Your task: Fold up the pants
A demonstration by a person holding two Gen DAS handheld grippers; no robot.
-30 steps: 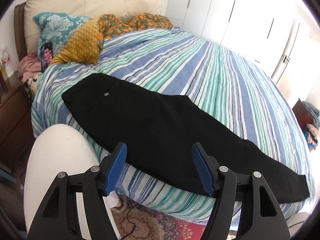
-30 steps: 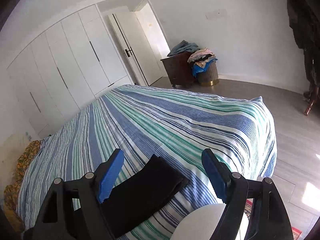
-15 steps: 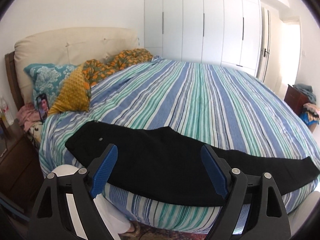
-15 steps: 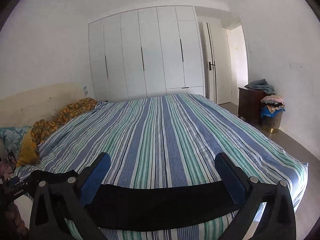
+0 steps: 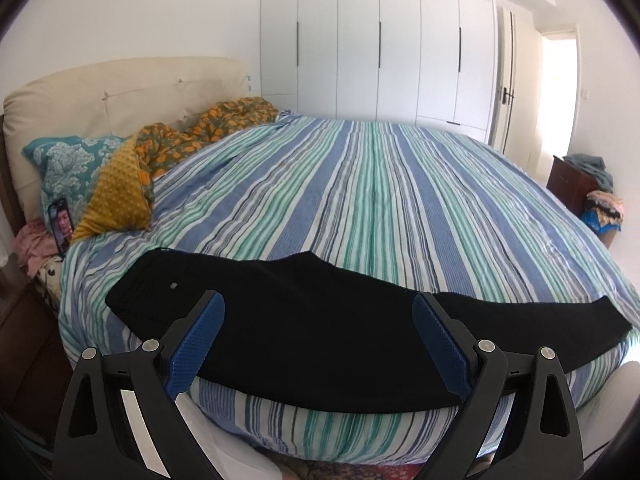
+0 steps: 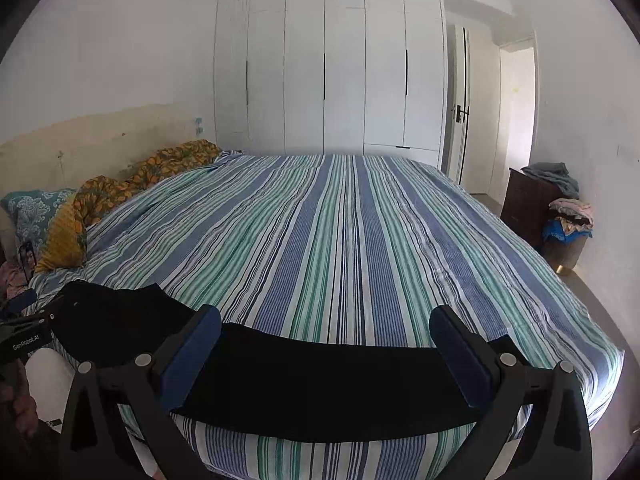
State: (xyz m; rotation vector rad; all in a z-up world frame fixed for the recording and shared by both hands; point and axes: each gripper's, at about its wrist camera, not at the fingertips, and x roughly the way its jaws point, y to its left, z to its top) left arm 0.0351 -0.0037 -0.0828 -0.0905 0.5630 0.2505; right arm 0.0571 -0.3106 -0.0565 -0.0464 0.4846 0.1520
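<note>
Both my feeds are daylit and sharp. On the left wrist the doorway [image 5: 559,92] at far right blows out to white and washes the wall beside it; the wardrobe [image 5: 378,36] is bright and flat. The right wrist reads dimmer and cooler, with grey walls. The pants [image 5: 320,336] are a black mass with almost no fabric detail. Fisheye bends the bed [image 6: 340,240] edge into a bow, and dark vignette fills every corner.
</note>
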